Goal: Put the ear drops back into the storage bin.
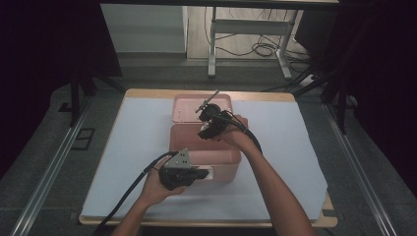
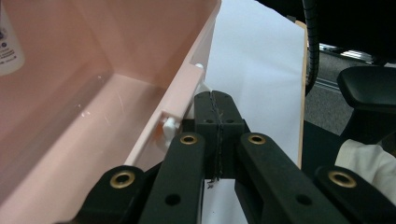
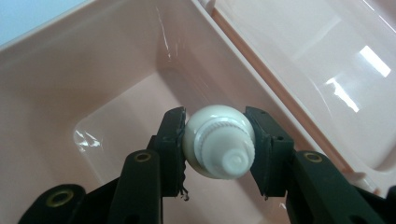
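A pink plastic box [image 1: 221,160] stands with its lid [image 1: 189,105] swung back on the white sheet. My right gripper [image 3: 218,140] is shut on a white bottle [image 3: 219,145], which I see cap end first, hanging over the box's inside [image 3: 116,60]. In the high view the right gripper [image 1: 205,132] tilts down over the box's far part. My left gripper [image 2: 219,107] is shut with nothing between its jaws, beside the box's front wall by a white latch [image 2: 170,123]. In the high view the left gripper [image 1: 204,173] lies against that front wall. A labelled white bottle [image 2: 7,46] shows inside the box.
The white sheet [image 1: 142,142] covers a wooden table [image 1: 147,92]. Beyond the table's far edge stand a metal desk frame [image 1: 214,44] and loose cables [image 1: 263,49] on the floor. A black chair part [image 2: 369,88] sits off the table's side.
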A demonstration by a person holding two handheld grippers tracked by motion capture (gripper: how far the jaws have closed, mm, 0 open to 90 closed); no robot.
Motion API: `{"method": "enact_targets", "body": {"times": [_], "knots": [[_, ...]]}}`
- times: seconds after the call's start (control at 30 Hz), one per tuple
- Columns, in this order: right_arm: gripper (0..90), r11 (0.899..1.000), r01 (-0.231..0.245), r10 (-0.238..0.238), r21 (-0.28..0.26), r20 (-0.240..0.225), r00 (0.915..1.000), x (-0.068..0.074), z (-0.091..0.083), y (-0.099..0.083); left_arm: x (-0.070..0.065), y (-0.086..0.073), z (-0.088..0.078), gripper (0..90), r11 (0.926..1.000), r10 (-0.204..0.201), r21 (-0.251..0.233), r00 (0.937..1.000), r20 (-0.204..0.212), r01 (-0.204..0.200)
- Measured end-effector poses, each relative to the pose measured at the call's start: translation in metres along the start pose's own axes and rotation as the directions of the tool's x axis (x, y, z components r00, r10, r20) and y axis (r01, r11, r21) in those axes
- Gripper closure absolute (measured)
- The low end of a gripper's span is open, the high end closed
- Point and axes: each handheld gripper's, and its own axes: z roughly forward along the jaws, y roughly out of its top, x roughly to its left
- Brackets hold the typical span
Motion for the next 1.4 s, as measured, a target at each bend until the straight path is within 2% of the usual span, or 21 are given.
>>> {"method": "enact_targets", "body": {"times": [0.8, 1.33, 1.4], "knots": [[60.2, 1.000, 0.021, -0.021, 0.018, -0.022, 0.9995, 0.010, 0.023, 0.014, 0.000, 0.000, 0.000, 90.0, 1.0000, 0.000, -0.004, 1.0000, 0.002, 0.000], [60.1, 0.998, 0.031, -0.029, 0.054, -0.040, 0.9988, 0.015, 0.050, 0.013, 0.001, 0.000, 0.000, 90.0, 1.0000, 0.002, -0.005, 1.0000, 0.004, -0.002], [60.1, 0.997, 0.045, -0.042, 0.058, -0.044, 0.9982, 0.014, 0.055, 0.012, 0.001, 0.000, 0.000, 90.0, 1.0000, 0.002, -0.004, 1.0000, 0.004, -0.002]]}}
